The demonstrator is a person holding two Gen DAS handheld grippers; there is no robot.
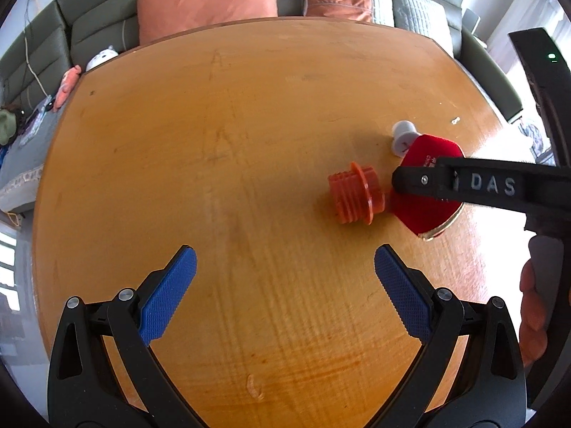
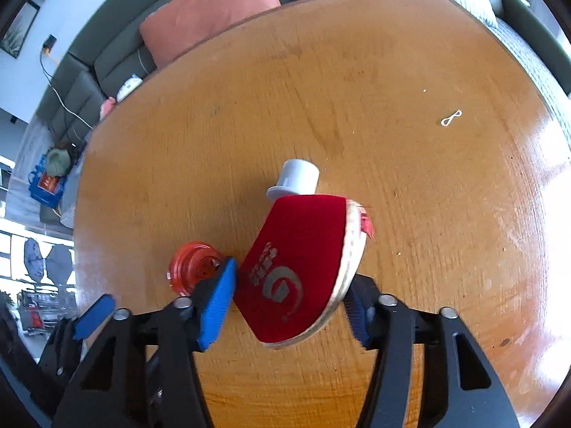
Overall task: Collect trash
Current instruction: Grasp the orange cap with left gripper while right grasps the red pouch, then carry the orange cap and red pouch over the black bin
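Note:
A red velvet box (image 2: 296, 271) with a pale rim and silver print sits between my right gripper's (image 2: 291, 303) blue pads, which are closed on its two sides. It also shows in the left wrist view (image 1: 424, 192), under the right gripper's black arm. An orange threaded plastic cap (image 1: 355, 194) lies on its side on the wooden table (image 1: 214, 142), touching the right gripper's left fingertip (image 2: 221, 285). A small white flanged cap (image 2: 294, 180) stands just beyond the box. My left gripper (image 1: 285, 274) is open and empty, hovering nearer than the orange cap.
A small white loop of string (image 2: 451, 118) lies on the table at the far right. A grey sofa with orange cushions (image 1: 210, 3) lines the table's far edge. The table's left half is bare wood.

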